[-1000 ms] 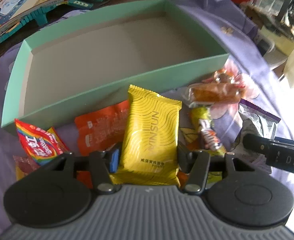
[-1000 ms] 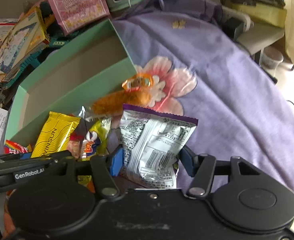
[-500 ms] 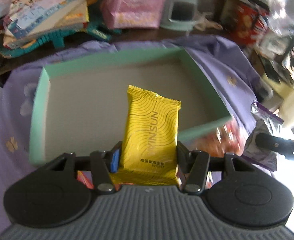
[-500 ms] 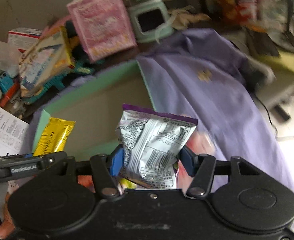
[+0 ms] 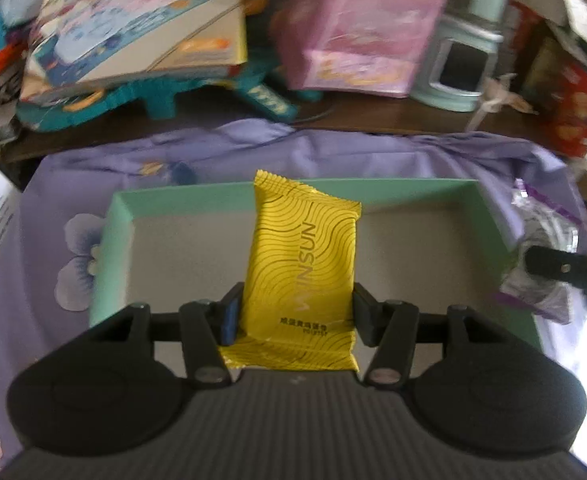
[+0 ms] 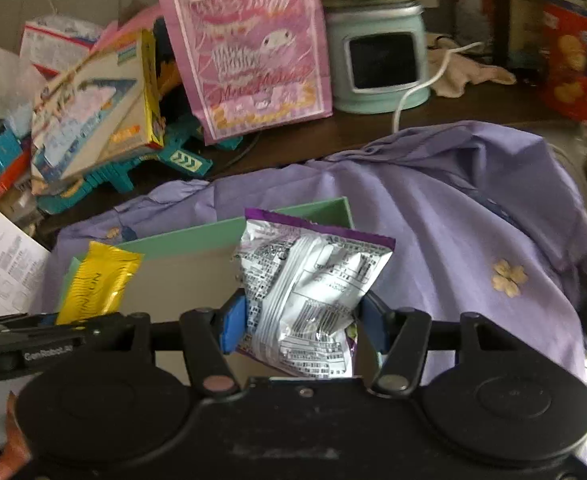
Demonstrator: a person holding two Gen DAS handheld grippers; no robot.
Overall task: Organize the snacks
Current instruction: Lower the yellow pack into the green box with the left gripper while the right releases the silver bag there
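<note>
Left gripper (image 5: 295,312): my jaws are clamped on the lower part of the yellow packet (image 5: 303,276), pads pressing its two side edges, and it stands up out of my grip over the green tray (image 5: 115,240).
Yellow packet writing: "WINSUN" in dark letters running lengthwise over a pattern of wavy lines; a small line of print below it is too fine for me to read.
Right gripper (image 6: 301,322): my jaws are closed on the silver packet (image 6: 313,292), which is crumpled between the blue pads.
Silver packet writing: a purple strip along the top edge, a block of dense small print and a barcode — none of it legible.
Other gripper's label: from my right side I see "GenRobot.AI" in white on the black body of the left gripper (lower left of that view).
Where the snacks are: both are held in the air above the tray's grey floor, the yellow one toward the left part, the silver one at the right end.
Surface: a purple cloth (image 6: 453,220) with printed flowers lies under the tray, spread on a dark brown table (image 5: 353,116).
Room: clutter at the back — a pink gift bag (image 6: 253,48), a toy box (image 5: 133,24) tilted on teal plastic pieces, a mint-green appliance (image 6: 377,60) with a dark window, a red biscuit tin (image 6: 573,60).
</note>
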